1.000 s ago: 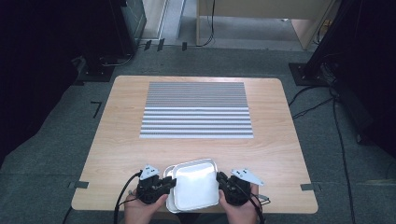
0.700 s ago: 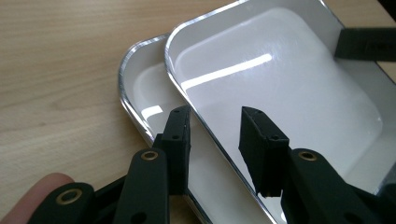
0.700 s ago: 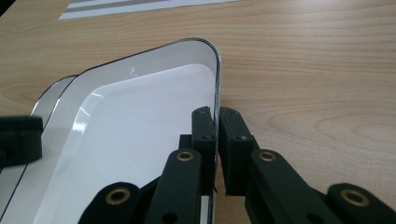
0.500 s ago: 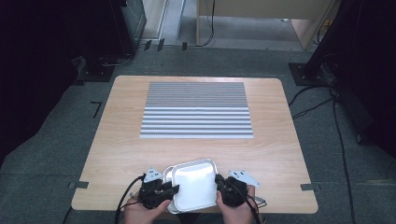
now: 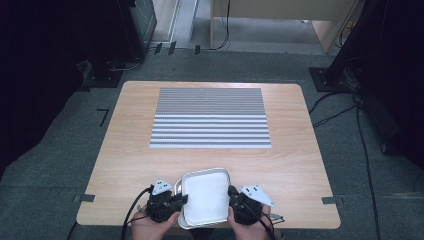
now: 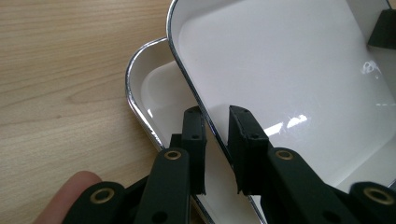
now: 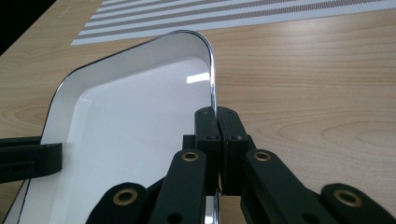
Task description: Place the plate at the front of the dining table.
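The right gripper [image 7: 216, 114] is clenched on the right rim of the upper tray [image 7: 140, 126], its two jaws pressed together with the chrome edge pinched between them. The left gripper [image 6: 217, 122] straddles the same tray's left rim, one jaw outside and one inside, with a visible gap between them; whether they actually press the rim cannot be told.

Largest to smallest: one wooden table [image 5: 125, 150], one grey-and-white striped mat [image 5: 210, 117] lying at its middle, and two white trays with shiny rims near the table's front edge, well apart from the mat. The upper tray [image 5: 206, 195] sits between the two grippers, left [image 5: 172, 199] and right [image 5: 235, 202], and lies skewed over the lower tray [image 6: 154, 98], whose corner pokes out beneath it just beside the left gripper. A fingertip [image 6: 70, 189] shows at the bottom of the left gripper view.
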Demonstrator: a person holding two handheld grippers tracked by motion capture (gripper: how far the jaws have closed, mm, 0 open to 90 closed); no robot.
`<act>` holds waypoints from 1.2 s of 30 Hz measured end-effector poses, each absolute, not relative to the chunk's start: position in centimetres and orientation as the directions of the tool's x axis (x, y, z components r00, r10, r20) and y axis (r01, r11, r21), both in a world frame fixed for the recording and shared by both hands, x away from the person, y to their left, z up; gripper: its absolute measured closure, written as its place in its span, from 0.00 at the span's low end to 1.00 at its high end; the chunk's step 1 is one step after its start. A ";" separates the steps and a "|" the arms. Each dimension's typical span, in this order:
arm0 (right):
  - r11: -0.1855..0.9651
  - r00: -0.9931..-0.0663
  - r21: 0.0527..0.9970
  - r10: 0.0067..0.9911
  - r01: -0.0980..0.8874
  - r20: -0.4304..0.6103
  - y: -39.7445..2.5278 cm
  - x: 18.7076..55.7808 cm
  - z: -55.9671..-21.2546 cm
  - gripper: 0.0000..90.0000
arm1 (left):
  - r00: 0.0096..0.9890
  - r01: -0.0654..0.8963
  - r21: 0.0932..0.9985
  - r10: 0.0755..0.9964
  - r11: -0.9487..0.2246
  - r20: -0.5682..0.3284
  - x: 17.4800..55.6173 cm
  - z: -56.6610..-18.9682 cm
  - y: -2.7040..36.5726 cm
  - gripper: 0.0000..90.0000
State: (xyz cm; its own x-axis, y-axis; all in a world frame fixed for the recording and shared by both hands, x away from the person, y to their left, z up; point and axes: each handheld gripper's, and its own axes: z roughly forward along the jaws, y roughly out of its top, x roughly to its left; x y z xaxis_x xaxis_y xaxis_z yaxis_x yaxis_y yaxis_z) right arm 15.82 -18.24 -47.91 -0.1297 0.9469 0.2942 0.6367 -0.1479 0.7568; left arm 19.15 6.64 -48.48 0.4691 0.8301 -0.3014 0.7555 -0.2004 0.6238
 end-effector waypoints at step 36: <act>-0.188 -0.182 0.787 0.917 0.587 0.354 -19.3 21.8 -44.2 0.99 | 0.459 0.703 0.702 0.827 -0.115 -0.325 25.5 -43.3 6.9 0.92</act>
State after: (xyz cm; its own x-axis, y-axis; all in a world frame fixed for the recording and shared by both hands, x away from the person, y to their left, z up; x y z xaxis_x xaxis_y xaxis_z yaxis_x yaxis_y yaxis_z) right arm 21.76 -19.30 -44.21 -0.1816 0.9173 0.3543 0.5870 -0.1879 0.7875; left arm 25.46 6.86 -43.29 0.4592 0.8269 -0.3247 0.7028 -0.1147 0.7021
